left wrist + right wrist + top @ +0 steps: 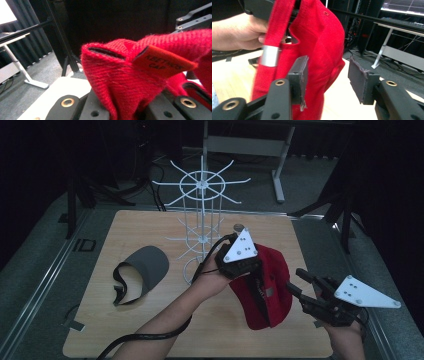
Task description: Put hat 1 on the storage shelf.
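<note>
A red cap hangs above the right half of the wooden table, pinched at its upper edge by my left gripper. In the left gripper view the red fabric and its sewn label bunch up between the jaws of my left gripper, which is shut on it. My right gripper stands just right of the cap with its jaws apart. In the right gripper view the cap hangs by the left pad of my right gripper, with a gap to the other pad. A silver buckle sits on the strap.
A white wire display rack with hook arms stands at the back middle of the table. A grey visor lies on the left half. Dark floor, stands and a desk frame surround the table.
</note>
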A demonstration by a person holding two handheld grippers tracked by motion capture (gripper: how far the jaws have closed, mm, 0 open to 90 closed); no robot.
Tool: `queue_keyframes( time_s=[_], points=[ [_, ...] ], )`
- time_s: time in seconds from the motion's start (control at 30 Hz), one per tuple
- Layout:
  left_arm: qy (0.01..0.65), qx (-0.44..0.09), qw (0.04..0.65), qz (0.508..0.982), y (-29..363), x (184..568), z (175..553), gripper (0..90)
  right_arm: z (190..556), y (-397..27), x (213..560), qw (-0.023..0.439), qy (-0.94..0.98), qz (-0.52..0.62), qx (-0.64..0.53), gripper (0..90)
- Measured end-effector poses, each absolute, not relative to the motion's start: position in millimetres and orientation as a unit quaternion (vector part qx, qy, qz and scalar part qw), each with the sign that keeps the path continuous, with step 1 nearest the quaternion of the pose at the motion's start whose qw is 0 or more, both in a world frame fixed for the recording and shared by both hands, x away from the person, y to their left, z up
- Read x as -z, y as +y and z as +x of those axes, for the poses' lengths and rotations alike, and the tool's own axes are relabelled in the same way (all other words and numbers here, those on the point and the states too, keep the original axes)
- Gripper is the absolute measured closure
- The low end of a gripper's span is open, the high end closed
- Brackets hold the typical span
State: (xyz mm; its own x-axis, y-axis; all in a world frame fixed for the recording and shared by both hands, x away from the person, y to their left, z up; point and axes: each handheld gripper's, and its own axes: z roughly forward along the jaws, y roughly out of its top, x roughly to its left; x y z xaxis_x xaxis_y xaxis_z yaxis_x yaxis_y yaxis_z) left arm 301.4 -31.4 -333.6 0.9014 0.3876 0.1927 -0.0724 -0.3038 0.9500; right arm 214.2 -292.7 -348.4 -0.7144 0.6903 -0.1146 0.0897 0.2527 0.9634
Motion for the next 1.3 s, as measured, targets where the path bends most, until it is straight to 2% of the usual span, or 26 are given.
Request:
queue_keyframes(
  time_s=[0.27,0.37,0.5,0.53,0.77,0.93,1.03,1.13,1.2,1.23,1.3],
  points=[
    [0.105,-0.198,0.564,0.794,-36,334,300,90.0,223,-276,349,0.294,0.758,0.254,-0.524,52.6],
    [0.099,-0.194,0.565,0.796,-37,334,298,90.0,224,-271,348,0.308,0.763,0.247,-0.512,61.6],
    [0.096,-0.184,0.570,0.795,-36,334,299,90.0,222,-270,345,0.328,0.764,0.243,-0.500,83.7],
    [0.095,-0.183,0.570,0.796,-35,334,300,90.0,221,-270,345,0.328,0.762,0.243,-0.502,85.9],
    [0.080,-0.155,0.584,0.793,-29,337,302,89.6,214,-278,334,0.297,0.746,0.246,-0.542,87.9],
    [0.067,-0.155,0.591,0.789,-28,337,298,88.2,212,-284,326,0.279,0.738,0.244,-0.565,88.0],
    [0.064,-0.156,0.591,0.789,-28,337,297,83.1,212,-285,324,0.275,0.735,0.246,-0.568,88.0],
    [0.053,-0.165,0.588,0.790,-26,337,294,73.7,212,-286,323,0.274,0.731,0.249,-0.573,88.1],
    [0.052,-0.170,0.592,0.787,-24,336,292,64.5,212,-286,322,0.273,0.731,0.249,-0.574,88.1],
    [0.052,-0.176,0.590,0.786,-24,336,291,63.1,212,-286,321,0.273,0.730,0.249,-0.575,88.1],
    [0.058,-0.181,0.585,0.788,-22,336,290,51.1,213,-287,320,0.274,0.727,0.251,-0.578,88.1]
  ],
)
